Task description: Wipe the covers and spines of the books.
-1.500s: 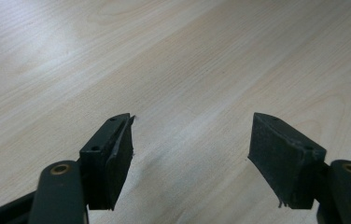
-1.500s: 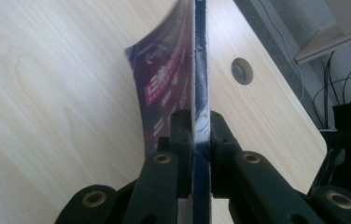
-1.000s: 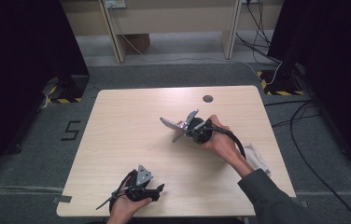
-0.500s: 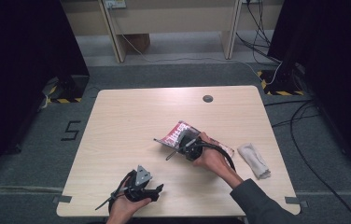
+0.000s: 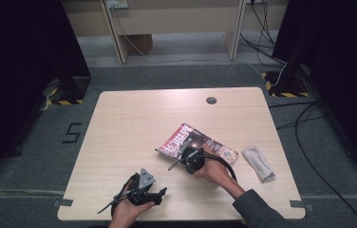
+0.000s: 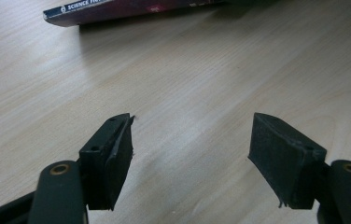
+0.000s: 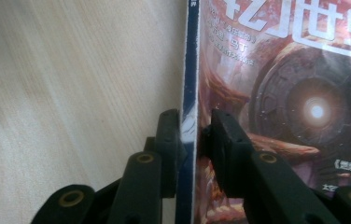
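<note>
Mid-table: glossy red-covered magazine (image 5: 196,144) lying flat | right gripper (image 7: 196,140) at its spine, jaws just easing apart, spine between | left gripper (image 5: 160,192) nearer the front edge, jaws apart, empty.

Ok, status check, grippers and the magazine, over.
Left gripper open, idle on the table. Right gripper astride the magazine spine, jaws just easing open, magazine flat down. Cloth lies beside it, apart.

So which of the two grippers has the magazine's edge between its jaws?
The right gripper: its jaws, just opening, straddle the magazine spine. The left gripper sits apart near the table's front edge, jaws wide and empty.
</note>
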`<action>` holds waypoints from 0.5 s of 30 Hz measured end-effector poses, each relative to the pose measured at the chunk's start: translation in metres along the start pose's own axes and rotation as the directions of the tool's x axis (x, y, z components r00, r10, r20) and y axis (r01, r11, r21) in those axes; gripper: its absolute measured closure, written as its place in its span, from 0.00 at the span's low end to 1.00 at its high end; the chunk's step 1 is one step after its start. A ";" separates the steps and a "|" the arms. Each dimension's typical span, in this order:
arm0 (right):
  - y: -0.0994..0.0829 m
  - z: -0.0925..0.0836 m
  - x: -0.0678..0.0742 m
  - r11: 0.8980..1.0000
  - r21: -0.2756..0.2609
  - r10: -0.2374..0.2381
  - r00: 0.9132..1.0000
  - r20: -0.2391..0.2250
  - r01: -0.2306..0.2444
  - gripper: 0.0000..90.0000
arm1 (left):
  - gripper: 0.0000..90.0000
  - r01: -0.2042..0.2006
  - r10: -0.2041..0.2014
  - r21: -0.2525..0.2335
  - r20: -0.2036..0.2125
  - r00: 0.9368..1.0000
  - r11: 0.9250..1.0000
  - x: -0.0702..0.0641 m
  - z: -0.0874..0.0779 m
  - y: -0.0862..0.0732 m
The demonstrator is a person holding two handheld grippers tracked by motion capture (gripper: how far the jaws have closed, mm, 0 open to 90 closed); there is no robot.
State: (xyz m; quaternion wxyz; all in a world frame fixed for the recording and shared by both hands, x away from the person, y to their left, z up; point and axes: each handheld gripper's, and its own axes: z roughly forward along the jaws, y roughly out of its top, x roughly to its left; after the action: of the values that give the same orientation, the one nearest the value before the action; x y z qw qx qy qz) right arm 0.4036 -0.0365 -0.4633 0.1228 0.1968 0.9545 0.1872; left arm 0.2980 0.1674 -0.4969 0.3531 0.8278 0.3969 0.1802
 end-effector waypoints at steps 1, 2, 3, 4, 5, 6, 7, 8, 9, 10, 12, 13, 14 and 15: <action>-0.001 0.000 0.001 1.000 0.000 0.007 1.000 -0.001 -0.007 0.80 | 0.33 -0.001 0.001 0.002 0.001 1.000 1.000 0.000 0.000 0.000; -0.001 0.001 0.001 1.000 -0.004 0.001 1.000 -0.006 -0.001 0.79 | 0.33 -0.001 0.001 0.004 0.001 1.000 1.000 0.000 0.000 0.000; -0.002 0.002 0.002 1.000 -0.006 0.011 1.000 -0.010 -0.011 0.78 | 0.33 -0.002 0.002 0.003 0.001 1.000 1.000 0.000 0.001 0.000; -0.003 0.003 0.003 1.000 -0.007 0.018 1.000 -0.013 -0.018 0.77 | 0.33 0.000 0.000 0.000 0.001 1.000 1.000 0.000 0.001 0.000; -0.003 0.004 0.003 1.000 -0.010 0.018 1.000 -0.014 -0.019 0.76 | 0.33 -0.001 0.001 0.001 0.003 1.000 1.000 -0.001 0.001 0.000; -0.004 0.005 0.004 1.000 -0.015 0.020 1.000 -0.016 -0.020 0.75 | 0.33 -0.003 0.003 0.003 0.003 1.000 1.000 -0.001 0.001 0.000; -0.005 0.006 0.005 0.999 -0.017 0.030 0.999 -0.017 -0.031 0.74 | 0.33 -0.003 0.003 0.003 0.003 1.000 1.000 -0.001 0.001 0.000; -0.006 0.006 0.005 0.999 -0.023 0.030 0.999 -0.022 -0.030 0.73 | 0.33 -0.004 0.004 0.005 0.003 1.000 1.000 -0.001 0.001 0.000; -0.007 0.007 0.005 0.999 -0.029 0.041 0.999 -0.027 -0.042 0.72 | 0.33 -0.004 0.004 0.005 0.003 1.000 1.000 -0.001 0.001 0.000; -0.008 0.007 0.005 0.999 -0.031 0.040 0.999 -0.028 -0.041 0.72 | 0.33 -0.006 0.006 0.007 0.001 1.000 1.000 -0.001 0.001 0.000; -0.010 0.007 0.006 0.997 -0.050 0.049 0.998 -0.030 -0.051 0.71 | 0.33 -0.007 0.007 0.006 0.003 1.000 1.000 -0.002 0.002 0.000; -0.011 0.008 0.006 0.997 -0.056 0.053 0.998 -0.034 -0.055 0.70 | 0.33 -0.007 0.007 0.006 0.003 1.000 1.000 -0.002 0.002 0.000; -0.012 0.008 0.006 0.996 -0.058 0.067 0.997 -0.039 -0.069 0.69 | 0.33 -0.007 0.007 0.007 0.003 1.000 1.000 -0.002 0.002 0.000; -0.014 0.009 0.006 0.995 -0.068 0.075 0.996 -0.048 -0.078 0.68 | 0.33 -0.005 0.005 0.006 0.002 1.000 1.000 -0.002 0.002 0.000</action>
State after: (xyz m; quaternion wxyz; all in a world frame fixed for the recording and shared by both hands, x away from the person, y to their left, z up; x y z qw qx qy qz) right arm 0.3966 -0.0427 -0.4780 0.1008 0.2246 0.9417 0.2293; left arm 0.2981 0.1645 -0.4985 0.3503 0.8301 0.3951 0.1792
